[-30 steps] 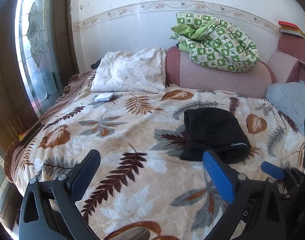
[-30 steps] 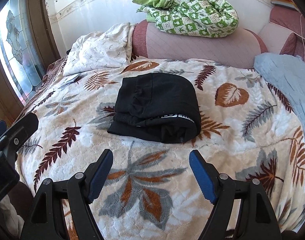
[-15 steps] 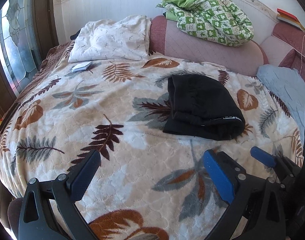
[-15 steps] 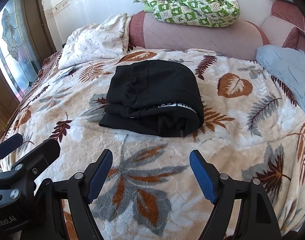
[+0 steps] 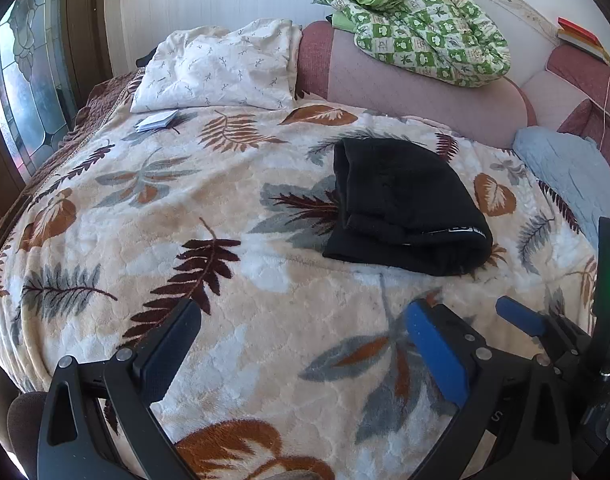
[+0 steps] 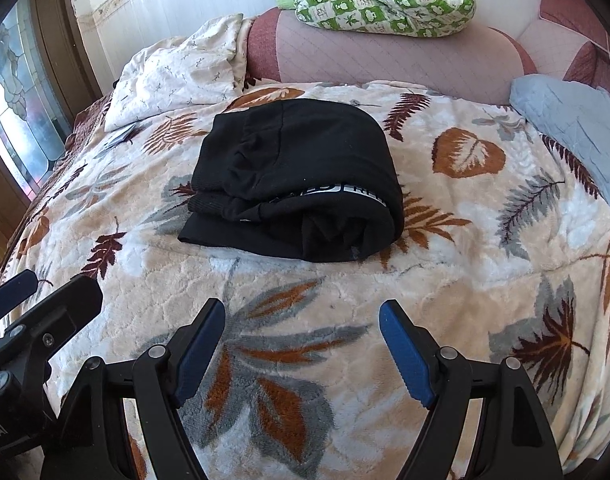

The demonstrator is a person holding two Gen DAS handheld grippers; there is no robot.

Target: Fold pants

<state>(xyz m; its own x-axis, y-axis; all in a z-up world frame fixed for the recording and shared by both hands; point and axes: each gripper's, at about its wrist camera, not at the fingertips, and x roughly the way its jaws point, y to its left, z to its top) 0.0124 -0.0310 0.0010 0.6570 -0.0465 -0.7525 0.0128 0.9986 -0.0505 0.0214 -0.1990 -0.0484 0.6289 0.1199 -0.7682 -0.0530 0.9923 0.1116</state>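
Black pants (image 6: 293, 188) lie folded in a compact bundle on the leaf-patterned blanket (image 6: 445, 280), a white-lettered waistband showing along the near side. They also show in the left wrist view (image 5: 401, 204), right of centre. My right gripper (image 6: 303, 316) is open and empty, hovering over the blanket short of the bundle. My left gripper (image 5: 301, 316) is open and empty, to the left of and nearer than the pants. The right gripper's blue fingertip (image 5: 517, 314) shows at the left view's right edge.
A white pillow (image 5: 221, 68) lies at the bed's head, with a small card stack (image 5: 157, 121) in front of it. A green checked quilt (image 5: 421, 24) sits on the pink headboard (image 5: 417, 92). A blue cloth (image 6: 573, 128) lies at the right. A stained-glass window (image 5: 25, 92) stands left.
Both grippers have stayed open and drifted toward the bed; the pants appear larger and lower in both views. The pants have not moved on the blanket.
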